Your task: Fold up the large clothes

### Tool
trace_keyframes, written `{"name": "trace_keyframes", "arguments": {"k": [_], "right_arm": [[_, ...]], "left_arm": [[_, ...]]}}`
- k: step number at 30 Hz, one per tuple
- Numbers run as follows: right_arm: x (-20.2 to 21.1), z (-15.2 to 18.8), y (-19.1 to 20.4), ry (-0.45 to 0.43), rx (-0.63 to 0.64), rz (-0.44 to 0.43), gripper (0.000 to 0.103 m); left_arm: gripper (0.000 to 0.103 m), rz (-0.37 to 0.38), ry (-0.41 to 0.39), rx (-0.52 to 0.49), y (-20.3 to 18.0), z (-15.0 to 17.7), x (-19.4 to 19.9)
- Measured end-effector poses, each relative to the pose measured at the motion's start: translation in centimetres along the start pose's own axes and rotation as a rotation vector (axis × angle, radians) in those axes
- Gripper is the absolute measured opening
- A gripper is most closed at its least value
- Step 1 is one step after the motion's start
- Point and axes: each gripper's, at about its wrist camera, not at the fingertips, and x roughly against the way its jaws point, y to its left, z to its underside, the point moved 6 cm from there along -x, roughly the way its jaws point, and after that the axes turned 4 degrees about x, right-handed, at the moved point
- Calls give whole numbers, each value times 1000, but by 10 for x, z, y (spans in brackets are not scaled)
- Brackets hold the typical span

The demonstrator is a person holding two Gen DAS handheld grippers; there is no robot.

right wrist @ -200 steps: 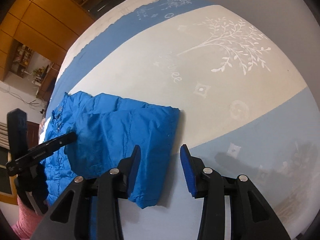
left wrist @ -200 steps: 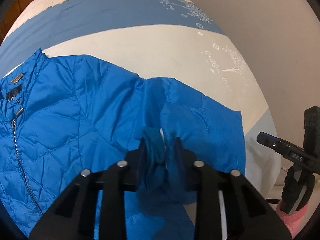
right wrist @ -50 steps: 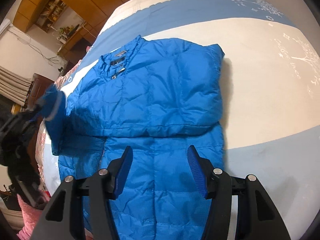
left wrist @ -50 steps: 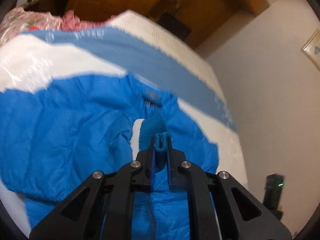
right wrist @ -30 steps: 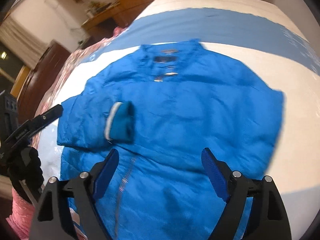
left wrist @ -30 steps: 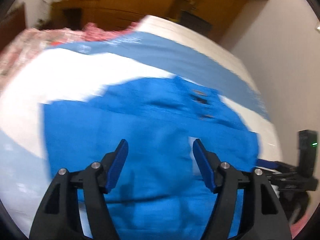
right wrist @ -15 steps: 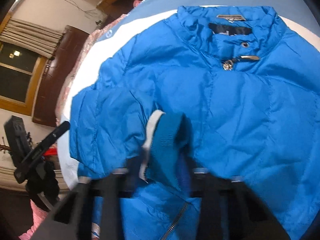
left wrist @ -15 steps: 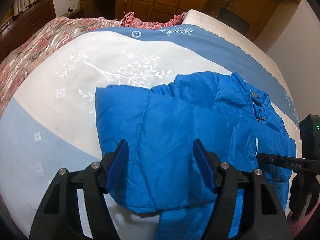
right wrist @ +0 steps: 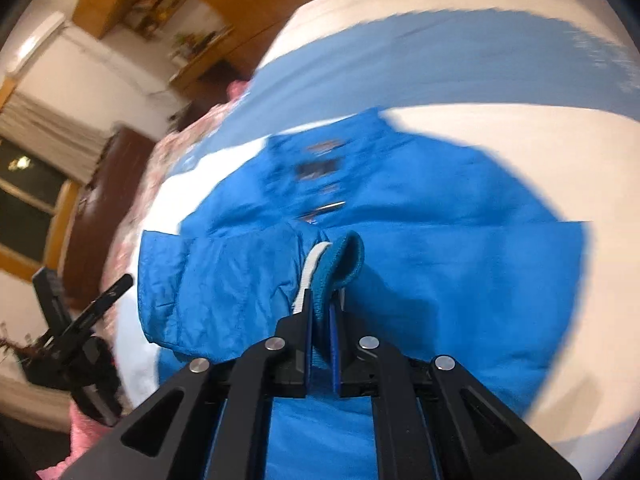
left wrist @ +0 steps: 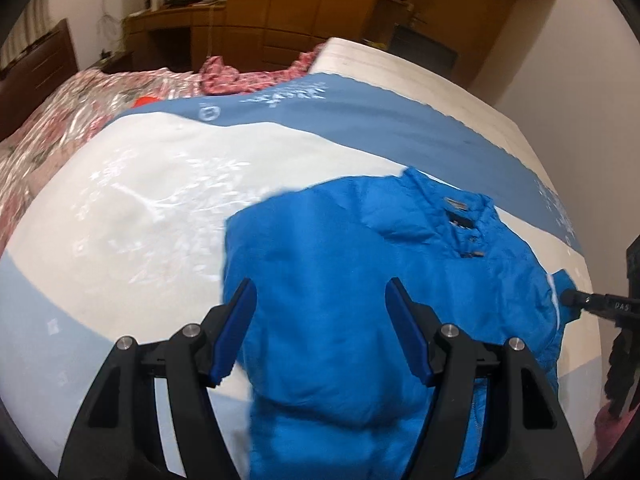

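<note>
A bright blue padded jacket [left wrist: 352, 280] lies front up on the bed, collar toward the far side, with one sleeve folded across its chest. In the right wrist view my right gripper [right wrist: 320, 300] is shut on that sleeve's knitted cuff [right wrist: 340, 264], which has a white edge and stands up between the pads. The sleeve [right wrist: 224, 280] trails off to the left. My left gripper [left wrist: 320, 304] hovers open above the jacket's left half with nothing between its fingers. The right gripper's tip [left wrist: 592, 304] shows at the right edge of the left wrist view, at the cuff [left wrist: 560, 292].
The bedcover [left wrist: 140, 240] is white and light blue with a pale tree print. A pink floral quilt [left wrist: 60, 120] lies at the far left of the bed. Wooden wardrobes [left wrist: 320, 8] and a dark headboard stand behind. The left gripper's body [right wrist: 76, 328] shows at lower left.
My right gripper came down on the cuff, shut on it and lifted it, dragging the sleeve. The left gripper let go of the cuff earlier and has drifted over the jacket, still open.
</note>
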Motion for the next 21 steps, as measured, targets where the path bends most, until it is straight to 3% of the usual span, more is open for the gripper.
{"name": "trace_keyframes", "arguments": {"k": [6,10,12,15,18,21], "right_arm": [[22,16,-58,-8,-101,60,6],[1,35,-74,38,-127,108,7],[-13,42,-79,71,-134,120,9],[-8,44,-80,54,-128,153,16],[17,33,-69,-32,-79,223,16],[24,21,-47,-60,-30,175,18]], "left_arm": [[65,1,67,-76,-30,10,-39],[65,-42,148,-108,-32,25,-77],[66,-80,153,-149,-31,32,-90],[65,-91,146,-173,-34,32,-89],[65,-45,133,-147,-40,24,-71],[65,-14,95,-172,-59,16,-57]]}}
